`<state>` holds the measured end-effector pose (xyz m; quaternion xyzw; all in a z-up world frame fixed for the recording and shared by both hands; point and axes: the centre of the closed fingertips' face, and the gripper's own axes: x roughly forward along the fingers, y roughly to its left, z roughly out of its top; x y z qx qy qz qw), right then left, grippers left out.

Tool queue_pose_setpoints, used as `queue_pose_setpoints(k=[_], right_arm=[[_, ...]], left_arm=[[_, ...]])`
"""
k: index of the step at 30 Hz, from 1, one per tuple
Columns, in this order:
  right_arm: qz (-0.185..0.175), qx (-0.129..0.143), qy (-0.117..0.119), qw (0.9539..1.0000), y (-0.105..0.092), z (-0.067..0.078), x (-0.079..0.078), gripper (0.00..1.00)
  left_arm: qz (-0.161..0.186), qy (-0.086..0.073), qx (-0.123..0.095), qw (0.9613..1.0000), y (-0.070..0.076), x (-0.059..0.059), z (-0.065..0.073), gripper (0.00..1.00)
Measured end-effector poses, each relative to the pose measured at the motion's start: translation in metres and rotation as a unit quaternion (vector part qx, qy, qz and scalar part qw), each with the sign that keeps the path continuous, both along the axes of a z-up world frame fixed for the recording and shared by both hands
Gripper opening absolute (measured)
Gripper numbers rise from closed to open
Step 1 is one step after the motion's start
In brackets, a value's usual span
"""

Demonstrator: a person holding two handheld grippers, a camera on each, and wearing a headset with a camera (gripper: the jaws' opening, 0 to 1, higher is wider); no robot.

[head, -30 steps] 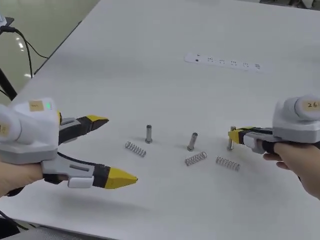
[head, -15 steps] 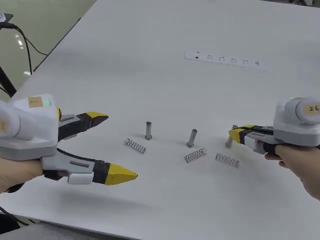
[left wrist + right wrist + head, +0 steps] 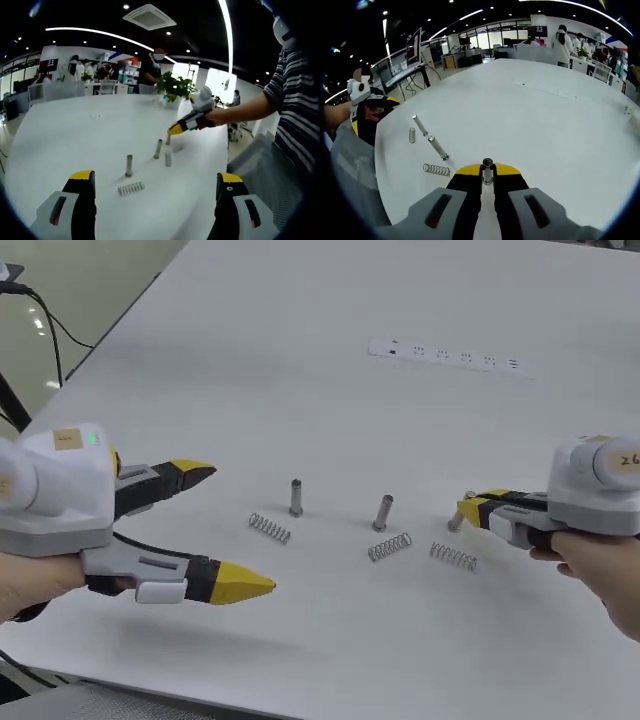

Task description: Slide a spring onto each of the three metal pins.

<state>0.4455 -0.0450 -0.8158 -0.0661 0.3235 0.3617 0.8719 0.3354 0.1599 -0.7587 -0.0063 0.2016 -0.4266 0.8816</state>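
Three small metal pins are on the white table [image 3: 300,390]. The left pin [image 3: 296,497] and middle pin [image 3: 384,512] stand free, and the middle one leans a little. My right gripper [image 3: 466,510] is shut on the right pin [image 3: 457,521] near its top, which shows between the jaw tips as the pin head [image 3: 487,164]. Three springs lie flat: one [image 3: 269,528] by the left pin, one [image 3: 389,546] in front of the middle pin, one [image 3: 453,557] below the right gripper. My left gripper [image 3: 225,530] hovers wide open to the left of the pins, holding nothing, and its fingertips [image 3: 82,176] frame the left pin [image 3: 129,165] and a spring [image 3: 131,188].
A white power strip [image 3: 442,356] lies flat farther back on the table. A black cable [image 3: 50,325] hangs beyond the table's left edge. The table's near edge runs just below the left gripper. People and office desks stand in the background.
The right gripper stays shut on the right pin, which now leans slightly. The left gripper remains open and has barely moved; the camera has shifted a little.
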Motion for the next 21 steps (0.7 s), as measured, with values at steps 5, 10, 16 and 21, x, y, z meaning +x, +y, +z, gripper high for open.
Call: queue_pose_setpoints(k=[5,10,16,21], right_arm=[[0.004,-0.001,-0.001,1.0,0.0003,0.0004,-0.0021,0.06],[0.008,0.0,0.001,1.0,0.0017,0.0005,-0.0037,0.06],[0.01,-0.003,-0.004,0.9999,0.0033,0.0016,-0.0046,0.08],[0.013,-0.008,-0.006,0.9999,0.0031,0.0008,-0.0058,0.1]], left_arm=[[0.0,-0.001,-0.001,1.0,-0.0008,0.0005,0.0005,0.98],[-0.001,0.0,-0.001,1.0,-0.001,0.0003,0.0001,0.98],[-0.001,0.0,0.0,1.0,0.0007,-0.0005,-0.0001,0.98],[0.001,-0.001,-0.001,1.0,0.0014,-0.0007,0.0004,0.98]])
